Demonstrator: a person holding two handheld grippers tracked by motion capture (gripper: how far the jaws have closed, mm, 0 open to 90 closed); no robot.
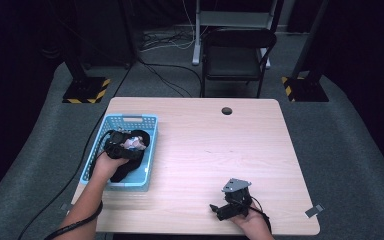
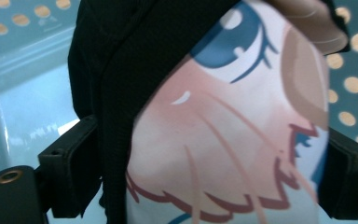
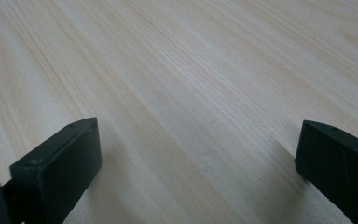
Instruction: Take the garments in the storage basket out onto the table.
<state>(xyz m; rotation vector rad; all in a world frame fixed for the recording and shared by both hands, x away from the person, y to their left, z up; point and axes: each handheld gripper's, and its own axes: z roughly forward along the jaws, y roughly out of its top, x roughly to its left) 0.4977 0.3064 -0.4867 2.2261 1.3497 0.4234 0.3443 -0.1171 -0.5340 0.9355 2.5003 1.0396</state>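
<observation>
Inside the blue basket (image 1: 91,161), left claw (image 1: 128,145) clenched on the printed black garment (image 2: 223,140), best lifted straight up; right claw (image 1: 219,210) released over tabletop (image 1: 205,145).

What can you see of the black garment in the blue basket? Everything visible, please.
The black garment is soft dark fabric with a fine knit texture, carrying a cartoon print in pink, blue, brown and white. It lies bunched inside the blue basket at the table's left side, part draped toward the basket's near end. The left gripper is in the basket with it; in the left gripper view its jaws flank the printed fold, apparently touching on both sides. Whether it is lifted cannot be told.
</observation>
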